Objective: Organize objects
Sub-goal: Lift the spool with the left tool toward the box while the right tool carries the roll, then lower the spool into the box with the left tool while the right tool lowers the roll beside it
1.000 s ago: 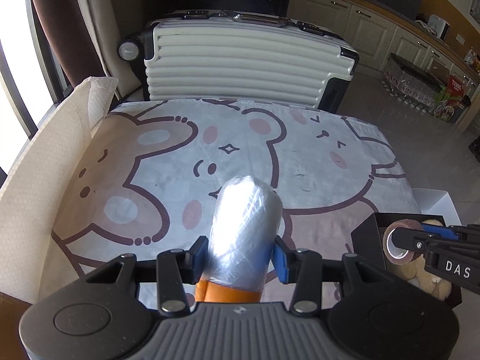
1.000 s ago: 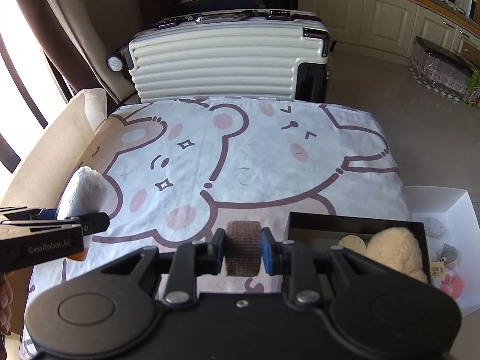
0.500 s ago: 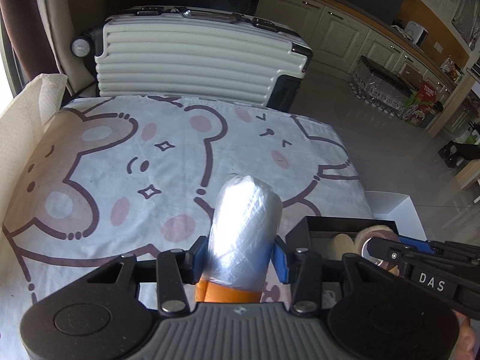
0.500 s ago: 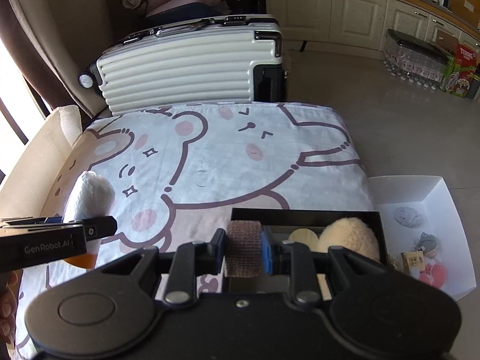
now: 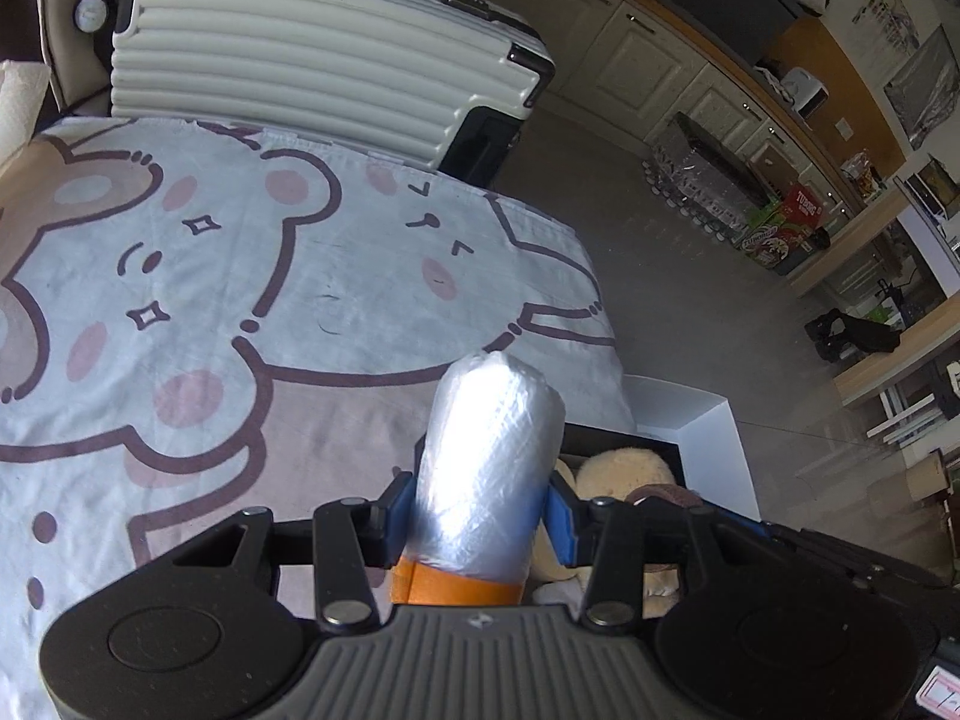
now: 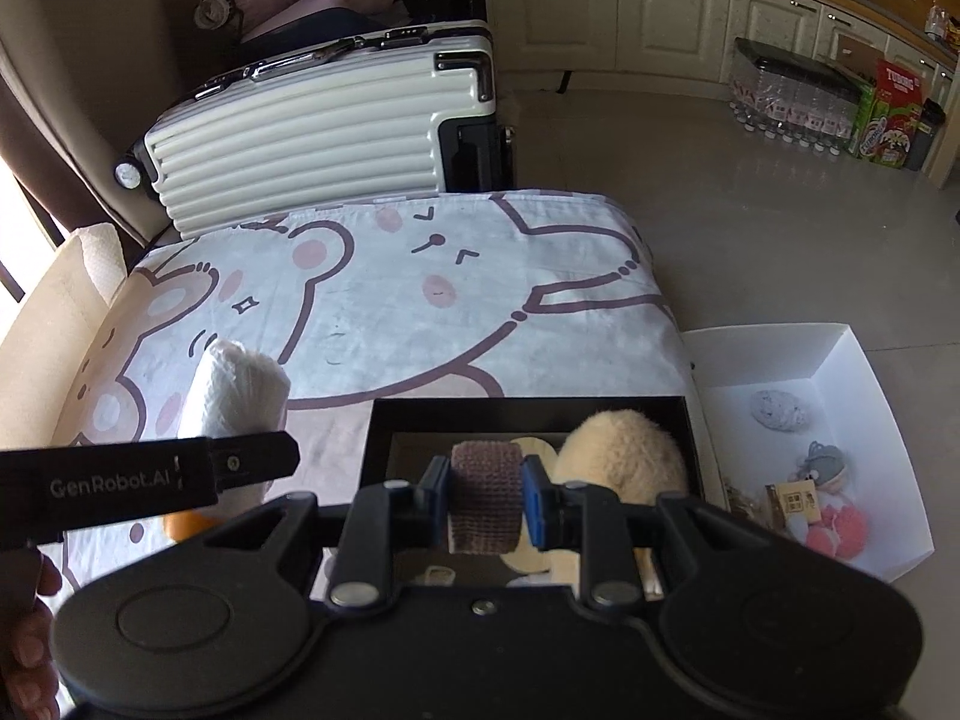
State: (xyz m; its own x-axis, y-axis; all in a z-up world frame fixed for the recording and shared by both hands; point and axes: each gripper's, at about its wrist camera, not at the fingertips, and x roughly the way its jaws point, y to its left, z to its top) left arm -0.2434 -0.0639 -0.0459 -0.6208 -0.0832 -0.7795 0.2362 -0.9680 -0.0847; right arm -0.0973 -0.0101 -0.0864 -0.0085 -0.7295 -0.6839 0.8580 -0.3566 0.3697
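My left gripper (image 5: pixel 480 507) is shut on a clear plastic bag roll with an orange core (image 5: pixel 489 474), held above the table's right part, next to the black box. The roll also shows in the right wrist view (image 6: pixel 234 390). My right gripper (image 6: pixel 485 495) is shut on a brown tape roll (image 6: pixel 485 498) and holds it over the open black box (image 6: pixel 528 414). A cream plush toy (image 6: pixel 624 450) lies in that box, also seen in the left wrist view (image 5: pixel 624 468).
The table has a cartoon bear cloth (image 6: pixel 390 312). A white suitcase (image 6: pixel 324 126) lies behind it. A white tray (image 6: pixel 852 372) with small toys stands right of the black box. Cardboard (image 6: pixel 42 324) borders the left edge. Kitchen cabinets line the back.
Both grippers moved right with their loads. The tape roll is now over the black box, and the bag roll has come close beside the box.
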